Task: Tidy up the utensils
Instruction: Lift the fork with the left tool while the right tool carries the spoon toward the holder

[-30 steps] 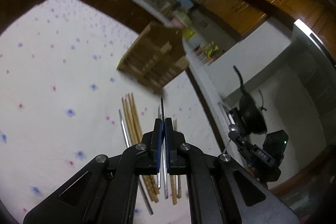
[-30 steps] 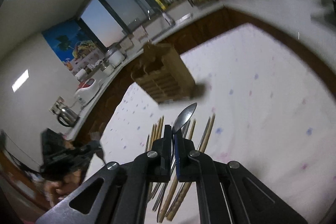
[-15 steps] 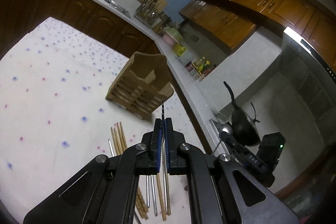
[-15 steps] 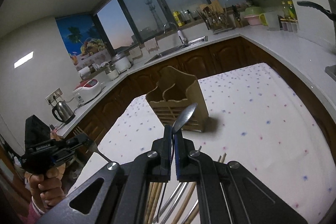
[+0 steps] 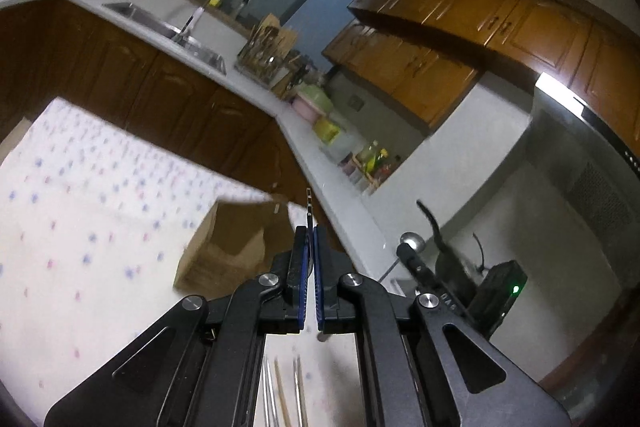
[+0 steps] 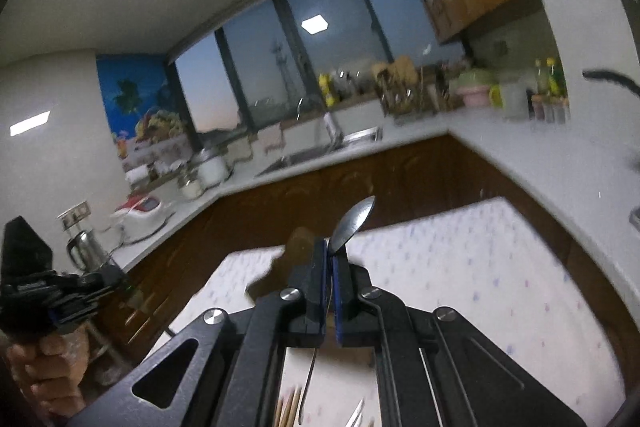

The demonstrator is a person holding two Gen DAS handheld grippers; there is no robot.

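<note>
My left gripper (image 5: pixel 310 239) is shut on a thin metal utensil (image 5: pixel 309 205) that shows edge-on and sticks up past the fingertips. Just beyond it, a little left, stands the wooden utensil holder (image 5: pixel 224 247) on the flower-dotted tablecloth (image 5: pixel 80 227). My right gripper (image 6: pixel 330 255) is shut on a steel spoon (image 6: pixel 354 223), bowl up and handle hanging below the pads. The wooden holder (image 6: pixel 296 247) is mostly hidden behind its left finger. Chopsticks and metal utensils (image 5: pixel 280 391) lie on the cloth under both grippers. A hand (image 6: pixel 44 375) holds the left gripper (image 6: pixel 116 283) at far left.
A white counter with a sink (image 5: pixel 168 27) and dark wooden cabinets runs behind the table. A kettle (image 6: pixel 84 247) and a cooker (image 6: pixel 140 211) stand on the counter at left. A dark wok (image 5: pixel 452 259) hangs at right. The tablecloth (image 6: pixel 480 267) spreads right of the holder.
Both grippers have risen and tipped upward, still shut on their utensils. The holder has slid lower and closer in both views. The utensils on the cloth have dropped to the bottom edge.
</note>
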